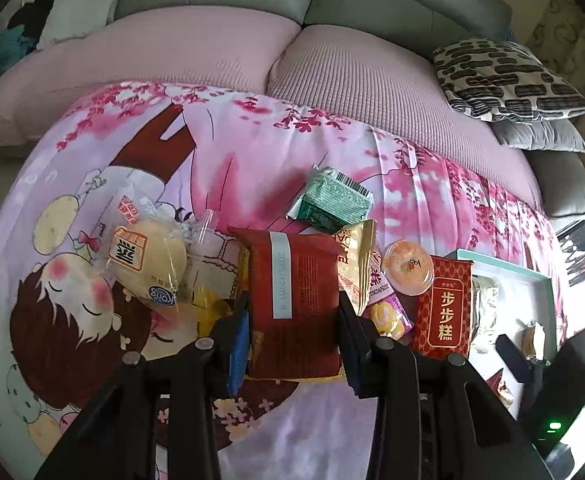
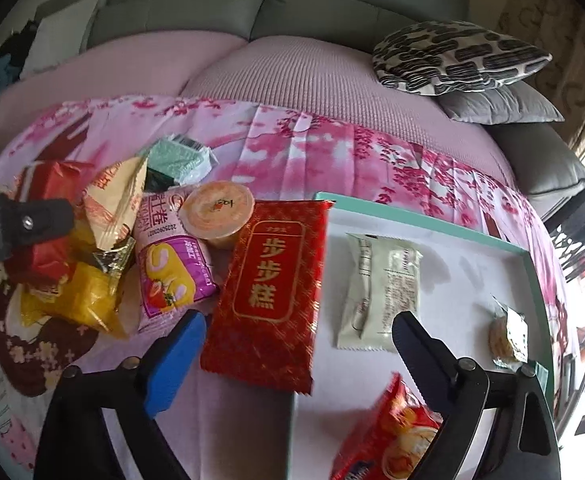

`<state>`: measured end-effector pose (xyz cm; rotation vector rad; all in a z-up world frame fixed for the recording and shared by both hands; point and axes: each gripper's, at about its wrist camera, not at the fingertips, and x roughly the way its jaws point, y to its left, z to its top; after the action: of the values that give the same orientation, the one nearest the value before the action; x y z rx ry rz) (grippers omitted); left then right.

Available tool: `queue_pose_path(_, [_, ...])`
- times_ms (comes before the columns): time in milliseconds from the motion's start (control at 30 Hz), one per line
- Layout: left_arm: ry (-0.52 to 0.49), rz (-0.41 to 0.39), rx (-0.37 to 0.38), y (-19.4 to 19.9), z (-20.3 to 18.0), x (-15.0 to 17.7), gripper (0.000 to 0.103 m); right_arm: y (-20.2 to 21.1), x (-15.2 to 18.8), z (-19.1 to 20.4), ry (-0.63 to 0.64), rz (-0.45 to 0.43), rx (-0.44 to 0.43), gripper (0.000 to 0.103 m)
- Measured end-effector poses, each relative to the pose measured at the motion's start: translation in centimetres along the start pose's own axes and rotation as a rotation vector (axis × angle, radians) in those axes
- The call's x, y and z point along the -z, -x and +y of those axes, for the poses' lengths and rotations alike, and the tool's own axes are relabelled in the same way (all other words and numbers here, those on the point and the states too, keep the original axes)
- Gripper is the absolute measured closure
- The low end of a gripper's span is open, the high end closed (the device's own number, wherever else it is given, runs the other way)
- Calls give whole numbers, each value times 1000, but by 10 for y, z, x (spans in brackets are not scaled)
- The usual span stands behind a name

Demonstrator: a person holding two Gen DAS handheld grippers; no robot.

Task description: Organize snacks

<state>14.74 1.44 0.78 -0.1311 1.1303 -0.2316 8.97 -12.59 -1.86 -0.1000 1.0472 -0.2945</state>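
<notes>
The left gripper (image 1: 294, 336) was clamped on a dark red packet (image 1: 294, 304), its pads pressing the packet's two long sides, so the packet stood out ahead of the jaws above the cartoon blanket (image 1: 252, 168). The right gripper (image 2: 298, 344) stood wide with nothing pressed between its pads, straddling the lower end of a red and gold packet (image 2: 272, 288) that lay half on the blanket and half over the near edge of the white tray (image 2: 452, 272). Just beyond the left gripper's load lay a gold packet (image 1: 358, 260) and a green packet (image 1: 332, 200); to its left sat a bun in clear wrap (image 1: 148, 264), and to its right a small round cup (image 1: 408, 266). Ahead and right of the right gripper, a pale packet (image 2: 380, 292) and a small cookie pack (image 2: 508, 332) lay inside the tray, with a red chip bag (image 2: 396, 436) under its right finger. To do the step well, the left hand would probably need to carry its packet level and rightward to a bare patch of tray, clear of the heap, while the right jaws should close squarely across the red and gold packet's width rather than pinching a corner, lest it slip or drag its neighbours.
</notes>
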Motion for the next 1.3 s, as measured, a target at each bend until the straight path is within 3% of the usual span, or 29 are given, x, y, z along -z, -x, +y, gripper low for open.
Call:
queue_pose_path(200, [-5, 11, 7, -3, -3, 1, 62, -9, -5, 18, 71, 17, 55, 9])
queue_pose_path(400, [3, 14, 17, -3, -2, 1, 62, -16, -6, 24, 108, 37, 74, 21])
queue_pose_path(433, [2, 15, 17, -3, -2, 1, 62, -18, -6, 24, 109, 46, 84, 27])
queue_pose_path(467, [2, 16, 17, -3, -2, 1, 62, -21, -4, 22, 106, 54, 82, 35])
queue_pose_path(1067, [19, 25, 19, -4, 0, 2, 62, 1, -5, 2, 22, -28, -3, 85])
queue_pose_path(1300, [17, 25, 19, -3, 0, 2, 62, 11, -4, -7, -24, -54, -67, 92])
